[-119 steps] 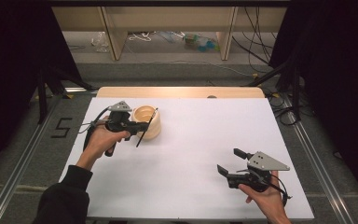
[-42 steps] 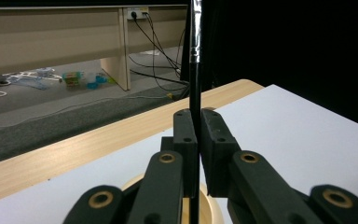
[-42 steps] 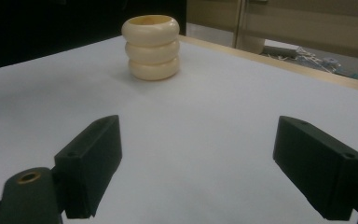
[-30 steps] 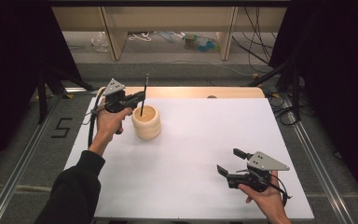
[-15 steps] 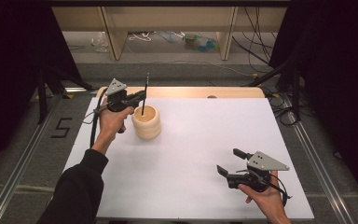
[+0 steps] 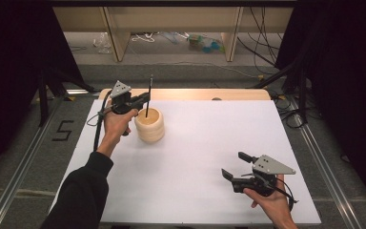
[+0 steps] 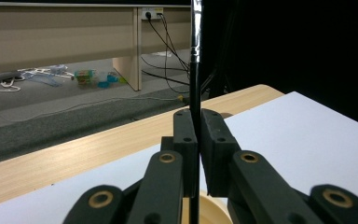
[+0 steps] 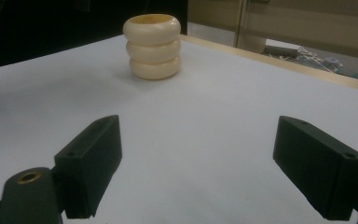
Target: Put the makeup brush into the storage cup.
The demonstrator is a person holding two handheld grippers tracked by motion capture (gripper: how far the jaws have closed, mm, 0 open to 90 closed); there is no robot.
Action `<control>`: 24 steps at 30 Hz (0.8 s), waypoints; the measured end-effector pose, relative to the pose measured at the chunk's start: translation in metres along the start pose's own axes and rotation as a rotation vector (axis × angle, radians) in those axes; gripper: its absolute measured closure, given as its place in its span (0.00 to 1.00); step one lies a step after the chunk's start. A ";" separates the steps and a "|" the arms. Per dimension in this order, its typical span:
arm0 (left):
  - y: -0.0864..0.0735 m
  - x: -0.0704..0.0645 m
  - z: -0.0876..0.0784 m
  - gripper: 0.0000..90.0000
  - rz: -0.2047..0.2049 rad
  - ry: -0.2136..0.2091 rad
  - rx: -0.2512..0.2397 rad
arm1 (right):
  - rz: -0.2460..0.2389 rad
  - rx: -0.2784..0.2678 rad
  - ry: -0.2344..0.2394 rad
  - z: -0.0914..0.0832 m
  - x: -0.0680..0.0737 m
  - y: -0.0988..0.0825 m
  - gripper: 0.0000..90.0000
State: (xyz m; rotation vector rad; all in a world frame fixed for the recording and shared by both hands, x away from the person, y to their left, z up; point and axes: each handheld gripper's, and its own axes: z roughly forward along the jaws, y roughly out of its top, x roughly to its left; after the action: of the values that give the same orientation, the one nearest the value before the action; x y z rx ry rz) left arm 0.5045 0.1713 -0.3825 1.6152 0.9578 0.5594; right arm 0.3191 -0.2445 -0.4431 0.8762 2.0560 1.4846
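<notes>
A cream, ribbed holder (image 6: pixel 149 125) with a yellowish inner rim is seen on a white sheet (image 6: pixel 209 143) over a light wooden table (image 6: pixel 190 94). A black pen (image 7: pixel 194 107) with a silver end is clamped by black jaws.

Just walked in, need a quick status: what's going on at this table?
A person works with a tool in each hand at a white-topped table. The left tool is shut on a thin black pen, holding it upright with its lower end inside the cream ribbed holder near the table's far left. The right tool sits near the front right edge with its jaws wide open and nothing between them.
</notes>
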 end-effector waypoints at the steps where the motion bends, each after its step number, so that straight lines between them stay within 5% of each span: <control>1: 0.000 0.000 0.000 0.95 0.000 0.000 0.000 | 0.000 0.000 0.000 0.000 0.000 0.000 0.18; 24: -0.017 0.001 0.008 0.95 -0.001 0.020 0.016 | 0.010 0.026 0.008 -0.001 0.001 0.000 0.18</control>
State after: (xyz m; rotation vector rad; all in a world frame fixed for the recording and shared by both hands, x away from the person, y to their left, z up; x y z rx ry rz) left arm 0.5062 0.1685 -0.4010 1.6261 0.9805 0.5692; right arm 0.3174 -0.2444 -0.4423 0.8929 2.0837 1.4715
